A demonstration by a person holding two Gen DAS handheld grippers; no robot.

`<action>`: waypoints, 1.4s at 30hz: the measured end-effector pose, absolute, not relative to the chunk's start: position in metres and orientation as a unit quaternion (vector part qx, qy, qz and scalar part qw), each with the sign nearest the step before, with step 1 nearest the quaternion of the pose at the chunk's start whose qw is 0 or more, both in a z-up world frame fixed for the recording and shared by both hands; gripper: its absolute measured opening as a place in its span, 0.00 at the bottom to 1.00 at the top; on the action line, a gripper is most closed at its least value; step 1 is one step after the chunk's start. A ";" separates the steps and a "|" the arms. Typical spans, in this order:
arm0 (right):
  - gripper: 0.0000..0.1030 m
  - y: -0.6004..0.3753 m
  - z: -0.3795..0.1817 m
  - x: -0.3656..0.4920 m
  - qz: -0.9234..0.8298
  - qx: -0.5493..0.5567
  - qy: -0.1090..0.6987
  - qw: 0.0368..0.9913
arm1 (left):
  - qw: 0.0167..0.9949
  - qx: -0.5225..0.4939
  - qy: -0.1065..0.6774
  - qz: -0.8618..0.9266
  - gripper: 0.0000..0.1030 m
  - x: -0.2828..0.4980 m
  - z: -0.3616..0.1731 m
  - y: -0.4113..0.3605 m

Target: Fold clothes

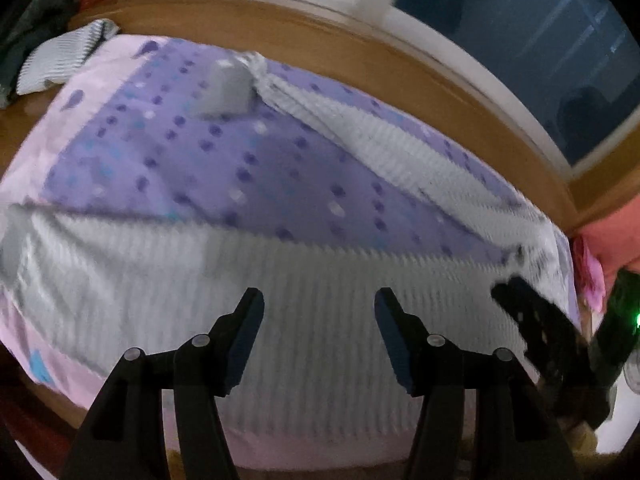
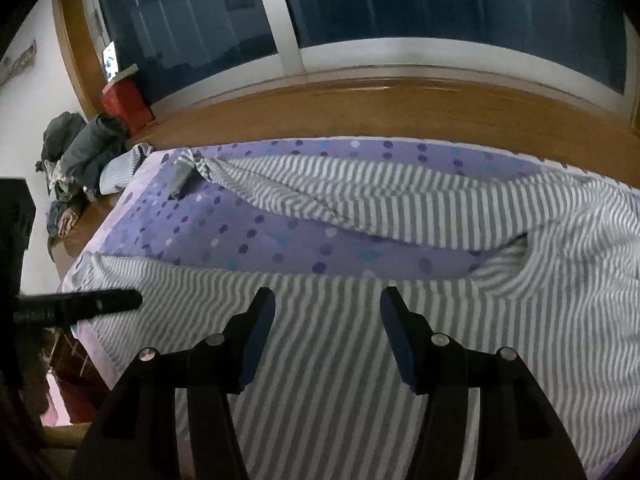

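Observation:
A grey-and-white striped long-sleeved shirt [image 2: 360, 320] lies spread on a purple dotted sheet [image 2: 248, 236]. Its body runs along the near edge, and one sleeve [image 2: 320, 188] stretches toward the far left, ending in a grey cuff [image 2: 182, 176]. The shirt also shows, blurred, in the left wrist view [image 1: 280, 280]. My left gripper [image 1: 319, 300] is open and empty above the shirt's body. My right gripper [image 2: 328, 300] is open and empty above the body too. The right gripper shows at the right edge of the left view [image 1: 532, 312], and the left one at the left edge of the right view [image 2: 80, 306].
A wooden ledge [image 2: 400, 108] runs behind the sheet under a dark window [image 2: 440, 4]. A pile of clothes [image 2: 80, 152] and a red box [image 2: 122, 100] sit at the far left. Another striped garment [image 1: 60, 60] lies at the sheet's far left corner. Pink fabric [image 1: 592, 276] is at the right.

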State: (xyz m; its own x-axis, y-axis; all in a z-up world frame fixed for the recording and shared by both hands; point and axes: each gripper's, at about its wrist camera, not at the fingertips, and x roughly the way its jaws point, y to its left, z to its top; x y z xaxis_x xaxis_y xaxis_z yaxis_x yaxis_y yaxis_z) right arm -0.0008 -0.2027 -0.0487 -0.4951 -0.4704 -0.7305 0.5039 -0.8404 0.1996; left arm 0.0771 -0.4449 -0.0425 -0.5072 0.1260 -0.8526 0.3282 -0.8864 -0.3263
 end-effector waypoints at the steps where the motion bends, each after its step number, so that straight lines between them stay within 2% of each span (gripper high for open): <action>1: 0.54 -0.207 -0.050 -0.001 -0.864 0.418 0.020 0.281 | 0.065 0.490 0.226 -0.840 0.57 0.074 -0.041 -0.454; 5: 0.54 -0.228 -0.055 -0.006 -0.864 0.422 0.023 0.272 | 0.083 0.491 0.121 -0.859 0.57 0.042 -0.039 -0.487; 9: 0.54 -0.269 -0.062 -0.018 -0.870 0.424 0.033 0.251 | 0.055 0.492 0.040 -0.868 0.57 0.006 -0.048 -0.506; 12: 0.54 -0.307 -0.066 -0.028 -0.873 0.428 0.041 0.232 | 0.027 0.487 0.010 -0.873 0.57 -0.019 -0.058 -0.517; 17: 0.54 -0.368 -0.074 -0.046 -0.880 0.417 0.102 0.202 | -0.013 0.490 -0.042 -0.870 0.57 -0.054 -0.082 -0.529; 20: 0.54 -0.391 -0.078 -0.058 -0.881 0.418 0.122 0.182 | -0.027 0.482 -0.027 -0.875 0.57 -0.059 -0.081 -0.542; 21: 0.54 -0.396 -0.079 -0.061 -0.881 0.419 0.128 0.178 | -0.033 0.477 -0.023 -0.878 0.53 -0.060 -0.079 -0.547; 22: 0.54 -0.401 -0.080 -0.064 -0.881 0.418 0.135 0.175 | -0.039 0.472 -0.019 -0.881 0.42 -0.061 -0.077 -0.552; 25: 0.54 -0.410 -0.083 -0.073 -0.880 0.415 0.158 0.167 | -0.047 0.463 -0.011 -0.885 0.29 -0.063 -0.071 -0.568; 26: 0.47 -0.410 -0.081 -0.073 -0.881 0.413 0.159 0.168 | -0.044 0.461 -0.007 -0.886 0.27 -0.062 -0.068 -0.574; 27: 0.23 -0.407 -0.077 -0.070 -0.882 0.411 0.154 0.172 | -0.039 0.460 -0.003 -0.887 0.24 -0.061 -0.065 -0.580; 28: 0.13 -0.403 -0.074 -0.067 -0.883 0.409 0.148 0.176 | -0.034 0.457 0.003 -0.889 0.24 -0.057 -0.060 -0.587; 30: 0.05 -0.397 -0.066 -0.062 -0.885 0.404 0.138 0.184 | -0.026 0.452 0.014 -0.892 0.24 -0.048 -0.051 -0.602; 37: 0.05 -0.373 -0.043 -0.041 -0.889 0.392 0.107 0.211 | 0.022 0.465 0.030 -0.884 0.23 -0.014 -0.053 -0.638; 42: 0.05 -0.355 -0.067 -0.015 -0.863 0.439 0.141 0.207 | 0.025 0.495 0.055 -0.867 0.23 0.013 -0.069 -0.647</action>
State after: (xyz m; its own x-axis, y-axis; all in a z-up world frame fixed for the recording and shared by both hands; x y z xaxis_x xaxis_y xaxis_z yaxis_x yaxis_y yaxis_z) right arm -0.0150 -0.3546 -0.0666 -0.5287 -0.2336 -0.8160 0.4809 -0.8746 -0.0612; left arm 0.0125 -0.6472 -0.0694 -0.5087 0.0110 -0.8609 0.0973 -0.9928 -0.0702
